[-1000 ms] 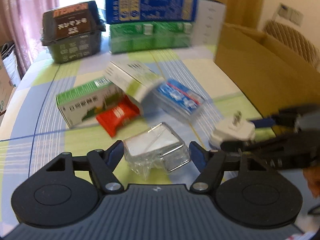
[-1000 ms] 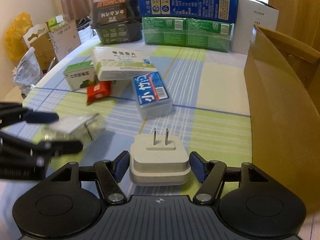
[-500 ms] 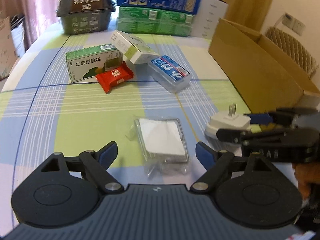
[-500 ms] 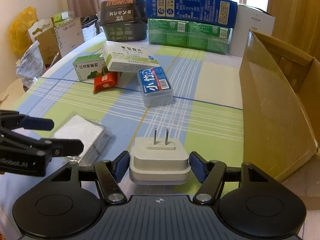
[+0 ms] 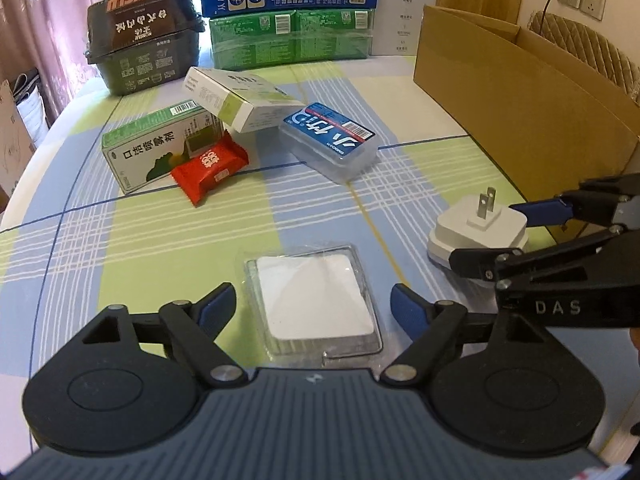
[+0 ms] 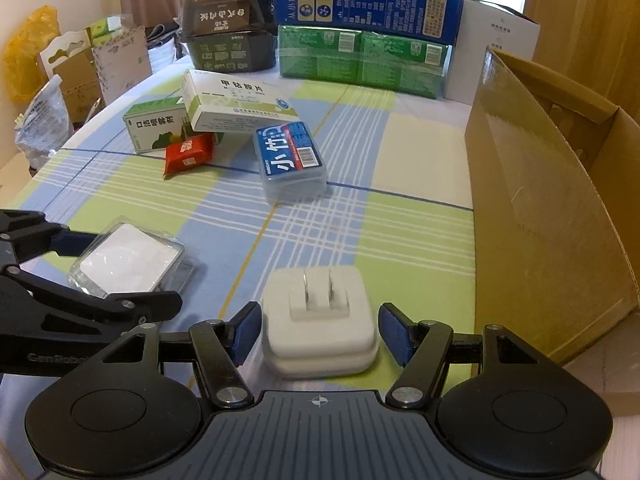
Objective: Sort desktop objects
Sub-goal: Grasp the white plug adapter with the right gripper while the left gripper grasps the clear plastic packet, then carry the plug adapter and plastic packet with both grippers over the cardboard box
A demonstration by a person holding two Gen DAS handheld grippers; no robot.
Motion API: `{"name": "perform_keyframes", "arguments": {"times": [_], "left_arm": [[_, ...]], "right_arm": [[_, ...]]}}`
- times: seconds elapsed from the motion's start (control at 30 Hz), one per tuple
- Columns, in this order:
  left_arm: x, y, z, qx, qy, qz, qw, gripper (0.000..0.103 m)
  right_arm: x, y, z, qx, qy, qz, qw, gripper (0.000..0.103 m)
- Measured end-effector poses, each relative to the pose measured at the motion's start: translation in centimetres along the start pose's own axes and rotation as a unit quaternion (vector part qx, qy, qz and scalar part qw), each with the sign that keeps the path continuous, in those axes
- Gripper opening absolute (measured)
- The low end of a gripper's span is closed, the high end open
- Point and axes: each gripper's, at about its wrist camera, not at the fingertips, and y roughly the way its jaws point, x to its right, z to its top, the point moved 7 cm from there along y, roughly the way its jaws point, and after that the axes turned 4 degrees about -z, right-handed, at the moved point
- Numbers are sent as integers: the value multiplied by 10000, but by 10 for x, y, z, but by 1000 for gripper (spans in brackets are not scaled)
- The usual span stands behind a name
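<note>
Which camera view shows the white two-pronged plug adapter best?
The right wrist view: the white two-pronged plug adapter sits centred and close, prongs up. The left wrist view shows it at the right edge, partly hidden by the right gripper.

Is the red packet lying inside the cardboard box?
No, the red packet lies on the checked tablecloth against a green carton, well apart from the cardboard box.

Both grippers, the left gripper point(image 5: 312, 306) and the right gripper point(image 6: 320, 330), are built of black linkages with blue pads point(image 5: 408, 310), silver screws and ribbed grey bodies.
</note>
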Motion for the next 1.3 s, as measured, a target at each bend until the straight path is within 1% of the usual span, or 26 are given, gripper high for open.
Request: {"name": "perform_keyframes", "arguments": {"times": [0.07, 0.17, 0.2, 0.33, 0.43, 0.53, 0.57, 0.6, 0.63, 0.8, 0.9, 0.93, 1.17, 1.3], "left_arm": [[0, 4, -1, -96, -12, -2, 10000, 73], [0, 8, -4, -213, 41, 13, 9998, 63], [0, 8, -5, -241, 34, -23, 9997, 55], [-4, 3, -8, -275, -10, -58, 9996, 52], [-8, 2, -8, -268, -71, -61, 9996, 52], [-7, 2, -8, -254, -29, -33, 9997, 53], [-7, 2, -8, -239, 7, -4, 9997, 55], [-6, 2, -8, -226, 50, 40, 9997, 62], [-6, 2, -8, -192, 90, 69, 9998, 64], [-7, 4, -5, -145, 66, 89, 9998, 64], [-8, 8, -6, -183, 57, 90, 9998, 62], [-8, 8, -6, -198, 49, 84, 9998, 53], [-4, 2, -6, -223, 0, -42, 9997, 49], [-3, 0, -4, -226, -32, -62, 9997, 49]], "right_arm": [[-1, 1, 0, -13, -35, -3, 10000, 63], [-2, 4, -1, -55, -103, -17, 9999, 63], [-2, 5, -2, -74, -109, -23, 9999, 63], [1, 9, -3, -126, -82, -40, 9999, 63], [1, 13, -3, -177, -21, -27, 9998, 63], [1, 15, -5, -246, 12, -4, 9997, 63], [1, 15, -5, -254, 22, -4, 9997, 63], [1, 15, -5, -258, 26, -6, 9997, 62], [0, 15, -5, -260, 21, -9, 9997, 62], [-1, 14, -5, -266, 37, -10, 9996, 62], [-1, 14, -5, -262, 81, -10, 9996, 62], [0, 13, -5, -251, 93, -13, 9996, 62], [3, 5, 2, -44, 219, -22, 9997, 61], [4, 3, 3, -12, 256, -5, 9997, 61]]}}
